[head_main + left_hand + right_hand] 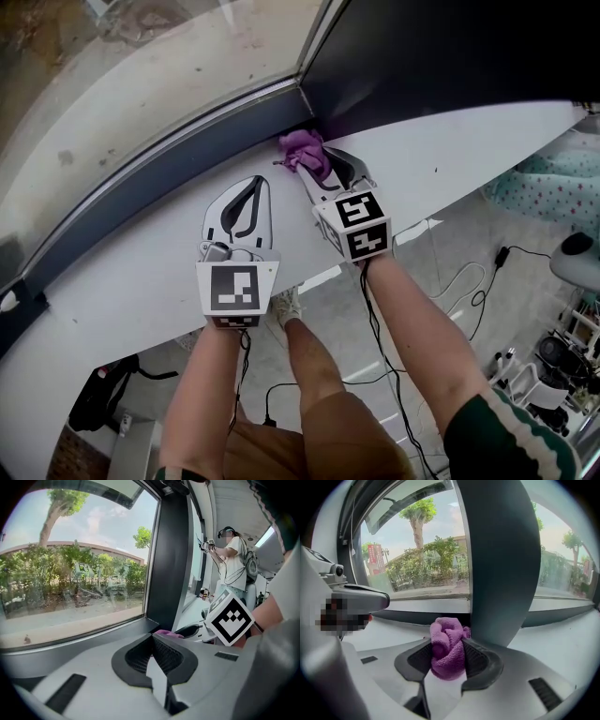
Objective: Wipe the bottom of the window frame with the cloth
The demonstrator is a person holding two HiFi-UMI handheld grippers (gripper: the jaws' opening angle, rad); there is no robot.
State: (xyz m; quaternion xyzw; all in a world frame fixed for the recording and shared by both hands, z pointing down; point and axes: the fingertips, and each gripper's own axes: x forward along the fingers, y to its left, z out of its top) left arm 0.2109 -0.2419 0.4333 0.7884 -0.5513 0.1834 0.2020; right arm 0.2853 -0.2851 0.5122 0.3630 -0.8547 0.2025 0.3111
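Window pane [141, 84] fills the upper left of the head view, with trees and a low building beyond it in both gripper views. A dark upright post [422, 56] bounds the pane on its right. Below both runs the white sill surface [122, 281], broad and curved in the head view. Between pane and sill lies the bottom rail of the window frame [169, 173], a dark grey band that meets the post at a corner.

The left gripper [255, 181] lies over the sill to the left of that corner and points toward the rail. In the left gripper view its fingers [136, 656] are together at the tips, with nothing between them. The right gripper [323, 169] is just beside it on the right and angled toward the corner. Its fingers [480, 660] are clamped on the purple cloth [447, 648].

The cloth is a bunched wad that stands up above the finger pads. It sits at the foot of the post, against the bottom rail [412, 617]. In the head view the cloth [305, 150] lies in the corner itself. In the left gripper view only its edge [168, 633] shows past the left fingertips.

Each gripper carries a marker cube, the right one [361, 225] tilted and the left one [234, 291] facing upward. Black cables [375, 375] trail over the floor below the sill.
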